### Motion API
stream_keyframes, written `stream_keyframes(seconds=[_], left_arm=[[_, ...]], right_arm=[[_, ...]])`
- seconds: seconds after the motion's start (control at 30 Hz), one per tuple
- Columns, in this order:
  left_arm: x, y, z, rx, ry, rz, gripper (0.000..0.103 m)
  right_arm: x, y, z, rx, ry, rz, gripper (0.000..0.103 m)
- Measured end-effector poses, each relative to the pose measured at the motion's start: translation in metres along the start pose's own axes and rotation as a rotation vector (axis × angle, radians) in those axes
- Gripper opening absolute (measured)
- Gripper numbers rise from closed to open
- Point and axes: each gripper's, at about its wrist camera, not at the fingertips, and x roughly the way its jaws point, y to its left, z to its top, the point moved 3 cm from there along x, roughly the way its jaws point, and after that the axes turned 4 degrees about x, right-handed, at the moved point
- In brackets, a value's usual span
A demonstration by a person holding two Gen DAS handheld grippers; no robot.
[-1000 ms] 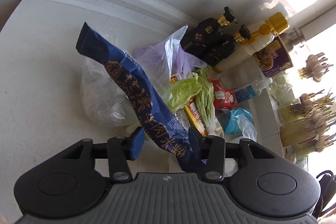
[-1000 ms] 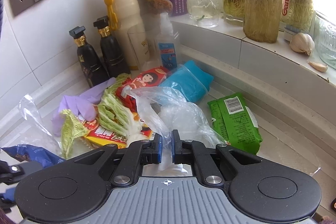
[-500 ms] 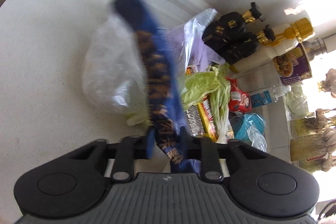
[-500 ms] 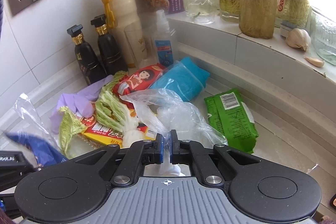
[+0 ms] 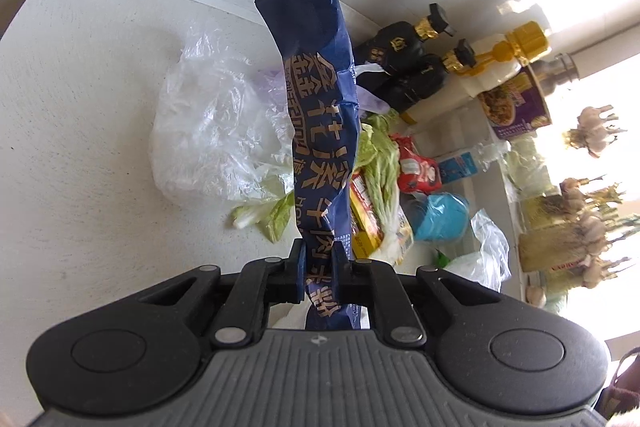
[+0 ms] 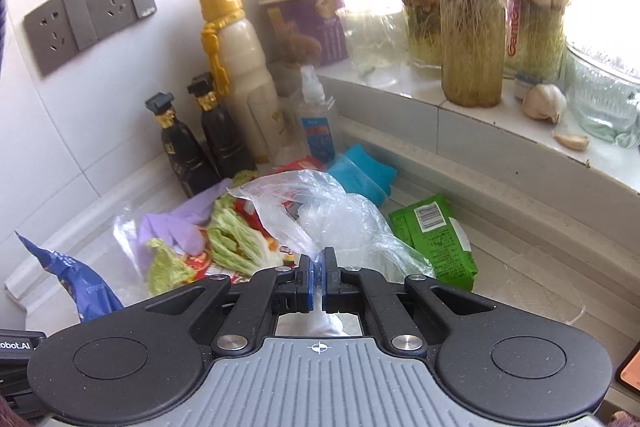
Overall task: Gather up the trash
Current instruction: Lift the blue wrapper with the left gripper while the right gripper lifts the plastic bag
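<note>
Bare table (image 5: 80, 147) is lying open on the left; bottles (image 6: 192, 147) and trash pile (image 6: 248, 227) are blocking the wall side.

Two dark bottles (image 6: 188, 147) with gold collars stand against the white wall, just beside a tall pale bottle (image 6: 240, 67) with a yellow cap. Grey sockets (image 6: 88, 15) sit above them. Along the sunny sill, sprouting garlic jars (image 6: 472, 55) crowd together, one loose bulb (image 6: 544, 103) nearby.
</note>
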Motion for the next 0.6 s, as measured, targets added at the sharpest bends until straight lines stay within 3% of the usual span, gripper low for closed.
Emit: stream_keyframes(seconds=[0.37, 0.6], left_arm=[[-0.033, 0.008, -0.001, 0.063, 0.082, -0.048, 0.010], [-0.053, 0.023, 0.000, 0.124, 0.126, -0.067, 0.010]], right_arm=[[-0.039, 0.022, -0.008, 0.020, -0.011, 0.039, 0.001], [-0.059, 0.026, -0.015, 0.120, 0.026, 0.160, 0.001]])
